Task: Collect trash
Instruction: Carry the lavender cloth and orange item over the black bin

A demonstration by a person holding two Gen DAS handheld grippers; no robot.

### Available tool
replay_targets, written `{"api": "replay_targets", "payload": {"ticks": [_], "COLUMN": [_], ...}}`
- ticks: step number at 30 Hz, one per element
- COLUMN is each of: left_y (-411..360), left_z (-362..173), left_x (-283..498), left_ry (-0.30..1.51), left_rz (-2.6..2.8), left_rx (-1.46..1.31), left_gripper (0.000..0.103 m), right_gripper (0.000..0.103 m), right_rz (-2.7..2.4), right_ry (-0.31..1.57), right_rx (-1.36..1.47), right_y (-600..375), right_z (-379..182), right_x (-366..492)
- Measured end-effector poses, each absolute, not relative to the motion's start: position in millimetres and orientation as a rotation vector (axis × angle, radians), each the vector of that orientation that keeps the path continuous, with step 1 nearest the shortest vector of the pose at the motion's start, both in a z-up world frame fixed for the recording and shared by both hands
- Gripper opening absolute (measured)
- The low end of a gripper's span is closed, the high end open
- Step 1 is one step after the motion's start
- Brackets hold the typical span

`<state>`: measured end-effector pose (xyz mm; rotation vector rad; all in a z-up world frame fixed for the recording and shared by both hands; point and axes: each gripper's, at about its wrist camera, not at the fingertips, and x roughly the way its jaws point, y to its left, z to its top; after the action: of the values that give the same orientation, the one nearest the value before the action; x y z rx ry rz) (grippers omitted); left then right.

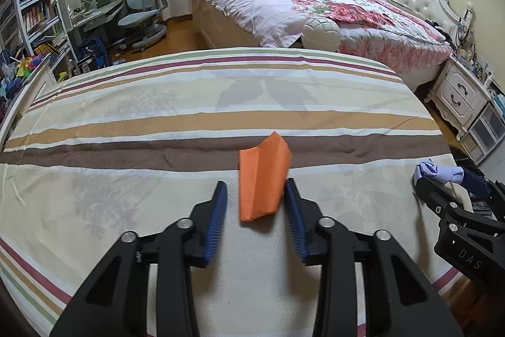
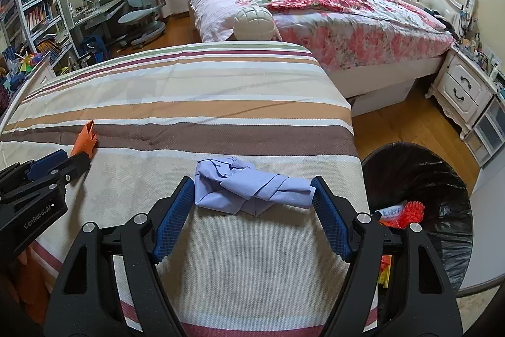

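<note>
**Trash collection: both pieces at the grasp step**

Item 1. Folded orange paper wedge, on the striped bedsheet, standing between the blue pads of the left gripper. Right pad touches its edge; a gap shows at the left pad. Jaws narrow, not visibly clamped. In the right wrist view it lies at 9 o'clock.

Item 2. Crumpled pale-blue paper wad, on the same sheet near its 3 o'clock edge. The right gripper stands wide, pads touching both ends of the wad; whether they press cannot be told.

Item 3. Round waste bin with black plastic liner, on the floor at 4 o'clock of the wad, just beside the bed. Contents: a red spiky plastic piece, a printed wrapper, yellow and red scraps lower down, partly hidden by the gripper.

Step, as judged: securing each piece. Next move calls for firm closure, a lift clear of the sheet, then carriage over the bin rim before release; the blue wad has the shorter path.
</note>
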<state>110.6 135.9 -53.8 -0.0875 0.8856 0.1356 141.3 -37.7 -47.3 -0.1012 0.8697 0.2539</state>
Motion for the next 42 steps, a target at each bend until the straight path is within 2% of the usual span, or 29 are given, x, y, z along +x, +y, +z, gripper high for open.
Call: {"api": "replay_targets", "payload": {"ticks": [20,42], "left_y": [116.3,31.3], "left_z": [-38.9,-15.1], "left_x": [75.9,45.6], "left_ry": [0.825,0.748], "left_rz": [0.113,-0.020], "left_rx": [-0.071,-0.018], "left_gripper": [0.027,0.027], "right_gripper": [0.073,0.073], "right_rz": [0.244,0.100], "right_ry": [0.811,0.740], "right_rx": [-0.073,-0.003], "right_y": [-57.7,-150.7], "right_z": [-27.4,-13.6], "right_x": [97.4,52.4]}}
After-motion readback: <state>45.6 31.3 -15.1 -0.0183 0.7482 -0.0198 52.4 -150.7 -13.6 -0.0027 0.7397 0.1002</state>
